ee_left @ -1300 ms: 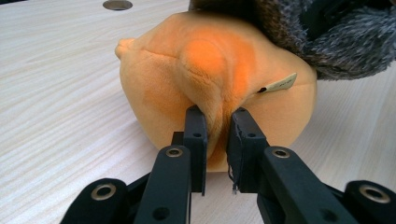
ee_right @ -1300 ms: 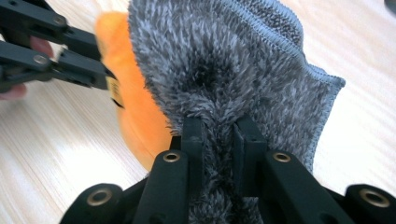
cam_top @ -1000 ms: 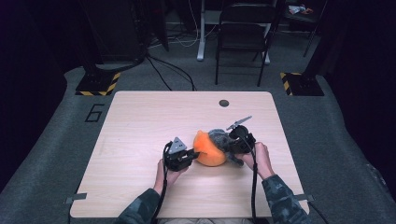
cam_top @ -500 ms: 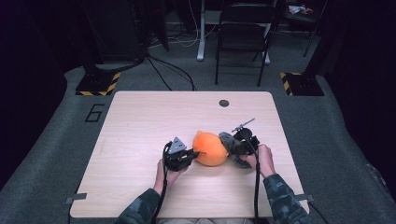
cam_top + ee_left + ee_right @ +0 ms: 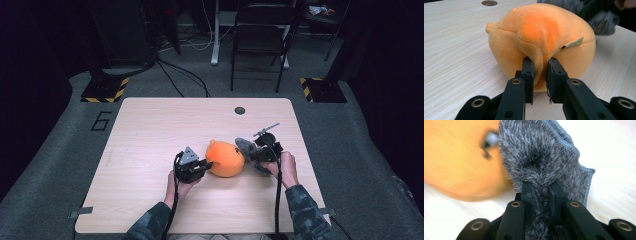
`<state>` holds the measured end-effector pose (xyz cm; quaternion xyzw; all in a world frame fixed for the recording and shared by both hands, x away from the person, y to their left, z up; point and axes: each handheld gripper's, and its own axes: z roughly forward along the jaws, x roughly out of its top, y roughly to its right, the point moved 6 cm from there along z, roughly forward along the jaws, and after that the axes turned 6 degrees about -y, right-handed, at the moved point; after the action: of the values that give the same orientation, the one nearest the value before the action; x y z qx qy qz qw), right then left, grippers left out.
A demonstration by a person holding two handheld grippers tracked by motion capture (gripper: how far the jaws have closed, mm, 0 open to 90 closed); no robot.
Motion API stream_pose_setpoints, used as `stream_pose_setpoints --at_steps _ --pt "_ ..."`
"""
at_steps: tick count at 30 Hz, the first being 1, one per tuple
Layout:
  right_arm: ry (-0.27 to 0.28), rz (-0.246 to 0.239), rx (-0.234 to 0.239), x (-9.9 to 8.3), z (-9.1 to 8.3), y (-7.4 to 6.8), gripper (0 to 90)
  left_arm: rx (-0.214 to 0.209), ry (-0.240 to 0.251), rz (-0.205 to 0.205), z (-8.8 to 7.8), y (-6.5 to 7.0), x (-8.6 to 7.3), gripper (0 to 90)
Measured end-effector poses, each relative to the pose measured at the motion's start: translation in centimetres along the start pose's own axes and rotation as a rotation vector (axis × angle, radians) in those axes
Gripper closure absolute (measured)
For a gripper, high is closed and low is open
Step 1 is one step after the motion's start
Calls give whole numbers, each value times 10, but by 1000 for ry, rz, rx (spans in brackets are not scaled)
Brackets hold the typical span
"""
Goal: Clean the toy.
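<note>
An orange plush toy lies on the wooden table, near its front middle. My left gripper is at the toy's left side, shut on a pinched fold of the orange plush; the left gripper has fabric squeezed between its pads. A small tag sticks out of the toy. My right gripper is just right of the toy, shut on a grey fuzzy cloth. The right gripper bunches the cloth beside the blurred orange plush.
A round cable hole sits in the table's far right part. A dark folding chair and cables stand on the floor beyond the far edge. Bare tabletop stretches to the left and behind the toy.
The right gripper has drawn the grey cloth to the right, off the toy's right side, so more orange shows. The left gripper keeps its hold in place.
</note>
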<state>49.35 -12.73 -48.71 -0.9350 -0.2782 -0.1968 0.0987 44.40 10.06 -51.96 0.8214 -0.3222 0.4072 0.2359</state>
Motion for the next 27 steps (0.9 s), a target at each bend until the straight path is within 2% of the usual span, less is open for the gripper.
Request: stream_pose_setpoints --at_steps 1,3,4,6,7,10,11,15,17,18,20,22,27 --pt "26 -1 14 4 -6 -4 773 4 6 3 0 0 0 773" --pt "83 -43 11 11 -18 -13 773 3 3 15 0 0 1 773" --pt "97 -62 33 14 -23 -19 772 3 2 17 0 1 1 773" --pt "145 -92 45 21 -30 -33 772 6 6 20 0 2 2 773" --pt "156 -121 50 23 -33 -41 772 10 6 28 0 2 2 773" --pt "181 -168 57 33 -37 -64 772 11 12 33 0 5 3 773" --pt "181 -196 59 36 -37 -71 772 12 6 41 0 5 3 774" --pt "172 -242 52 46 -29 -94 770 12 15 41 0 7 3 774" --pt "161 -241 40 50 -20 -97 769 18 10 44 1 6 3 776" --pt "154 -240 34 51 -15 -97 769 16 6 33 1 5 2 776" --pt "150 -232 48 50 -11 -96 769 10 2 27 1 4 1 777" --pt "144 -223 66 48 -12 -92 769 13 -3 39 1 5 1 778" --pt "120 -207 52 37 -14 -80 769 13 -7 36 2 5 1 778"
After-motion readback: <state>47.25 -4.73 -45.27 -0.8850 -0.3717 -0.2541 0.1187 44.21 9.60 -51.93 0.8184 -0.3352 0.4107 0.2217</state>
